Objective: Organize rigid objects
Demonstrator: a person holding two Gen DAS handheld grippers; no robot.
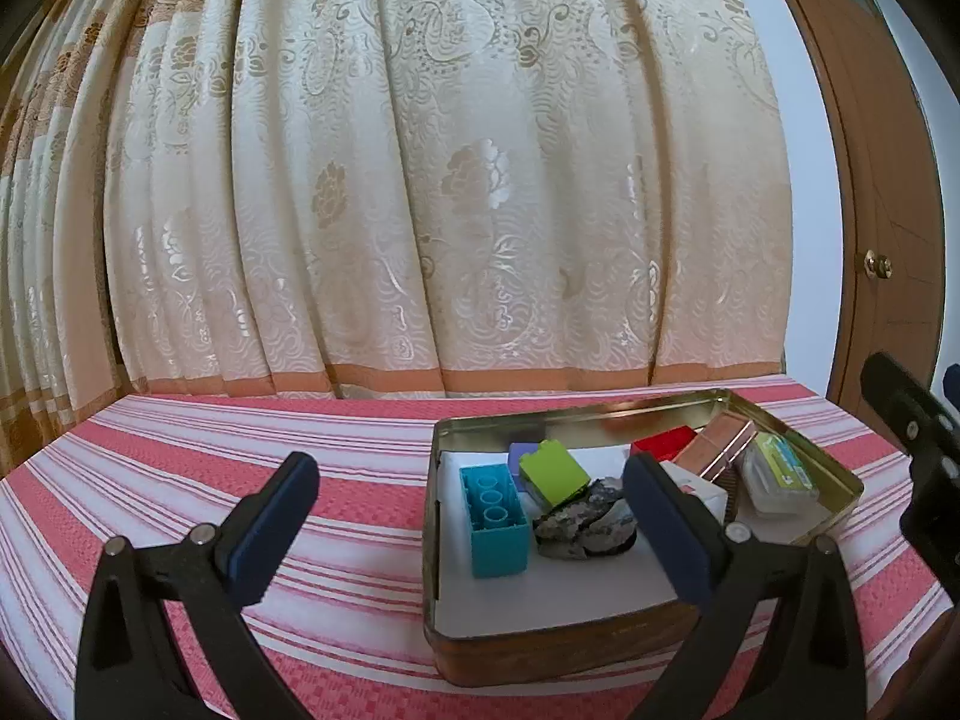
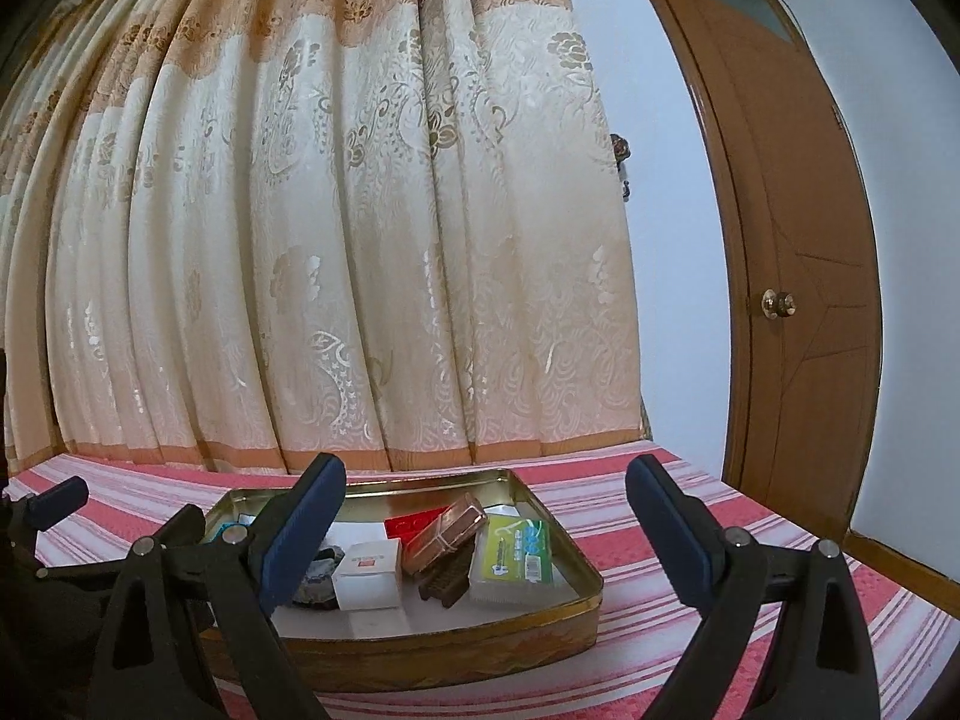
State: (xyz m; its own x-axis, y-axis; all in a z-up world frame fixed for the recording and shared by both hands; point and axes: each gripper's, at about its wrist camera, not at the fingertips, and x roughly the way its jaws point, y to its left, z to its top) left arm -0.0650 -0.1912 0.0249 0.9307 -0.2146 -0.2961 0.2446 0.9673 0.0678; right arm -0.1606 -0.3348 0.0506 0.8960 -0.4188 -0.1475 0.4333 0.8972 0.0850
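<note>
A gold tin tray (image 1: 612, 414) (image 2: 558, 594) sits on the striped cloth and holds several small things: a teal block (image 1: 495, 519), a green block (image 1: 553, 471), a grey rock (image 1: 585, 525), a red block (image 1: 663, 441), a copper box (image 1: 717, 447) (image 2: 444, 531), a white box (image 2: 369, 573) and a clear case with a green label (image 1: 780, 471) (image 2: 513, 555). My left gripper (image 1: 471, 531) is open and empty, just in front of the tray. My right gripper (image 2: 480, 540) is open and empty over the tray's near right side; it also shows in the left wrist view (image 1: 918, 438).
The red-and-white striped cloth (image 1: 210, 450) covers the surface. A cream patterned curtain (image 1: 420, 180) hangs right behind it. A brown door (image 2: 792, 300) with a knob stands to the right.
</note>
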